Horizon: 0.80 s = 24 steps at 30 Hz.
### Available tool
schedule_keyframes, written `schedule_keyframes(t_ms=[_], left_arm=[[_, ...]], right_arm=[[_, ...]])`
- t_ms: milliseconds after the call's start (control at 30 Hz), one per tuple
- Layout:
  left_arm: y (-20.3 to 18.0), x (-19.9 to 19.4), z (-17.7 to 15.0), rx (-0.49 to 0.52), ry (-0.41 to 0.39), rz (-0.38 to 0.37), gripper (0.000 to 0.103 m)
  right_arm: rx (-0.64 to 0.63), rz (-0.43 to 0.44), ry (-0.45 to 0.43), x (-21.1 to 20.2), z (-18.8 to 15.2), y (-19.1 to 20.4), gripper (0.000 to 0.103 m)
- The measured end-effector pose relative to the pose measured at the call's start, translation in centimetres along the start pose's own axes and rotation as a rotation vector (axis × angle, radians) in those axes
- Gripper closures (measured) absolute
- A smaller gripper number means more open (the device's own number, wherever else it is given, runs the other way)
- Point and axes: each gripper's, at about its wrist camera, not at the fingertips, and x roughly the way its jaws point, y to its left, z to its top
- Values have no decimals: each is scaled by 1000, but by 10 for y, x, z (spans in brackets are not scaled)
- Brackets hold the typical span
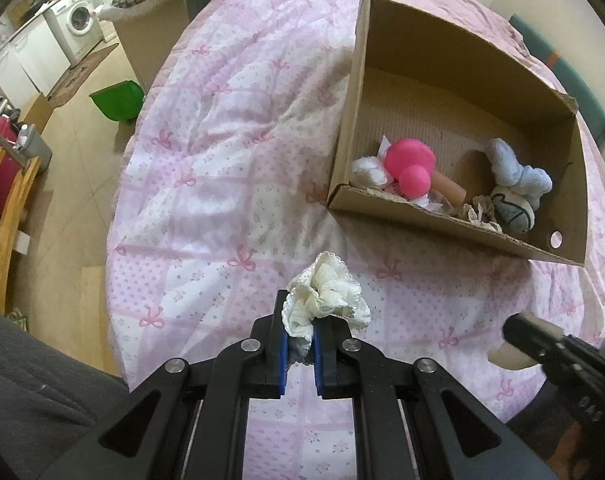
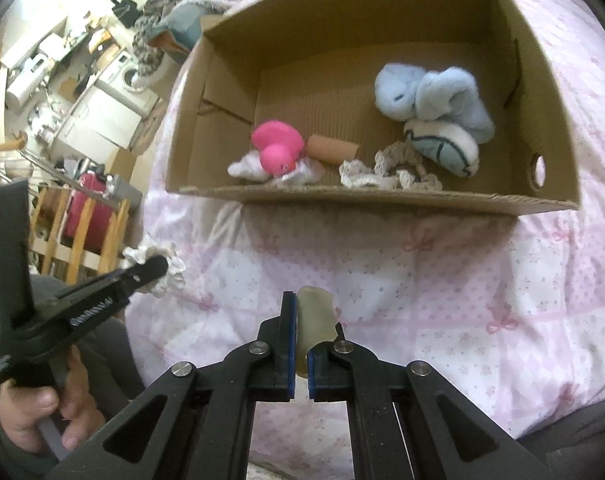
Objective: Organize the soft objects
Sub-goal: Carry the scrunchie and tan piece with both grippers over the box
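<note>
Pink quilt [image 1: 230,168] carries cardboard box [image 1: 458,236] holding blue plush [image 2: 434,96].

Both wrist views look steeply down over the bedspread [image 1: 206,184], sharing the nearby cardboard box [image 2: 550,92].

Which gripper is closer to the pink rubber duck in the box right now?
Left, marginally. The left gripper, clamping a white lace scrunchie, sits nearer the pink duck. The right gripper, holding a beige piece, sits rightward.
</note>
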Motion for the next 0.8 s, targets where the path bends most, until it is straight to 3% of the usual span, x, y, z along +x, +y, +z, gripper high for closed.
schedule_keyframes(t_ms=[233, 533, 800], left_arm=[[-8, -28, 12, 26, -76, -29, 94], [-31, -58, 61, 90, -176, -65, 94], [-54, -55, 97, 156, -241, -87, 94]], right_arm=[[20, 63, -99, -45, 11, -2, 97], [42, 90, -244, -100, 48, -19, 97], [82, 97, -285, -99, 79, -41, 97]])
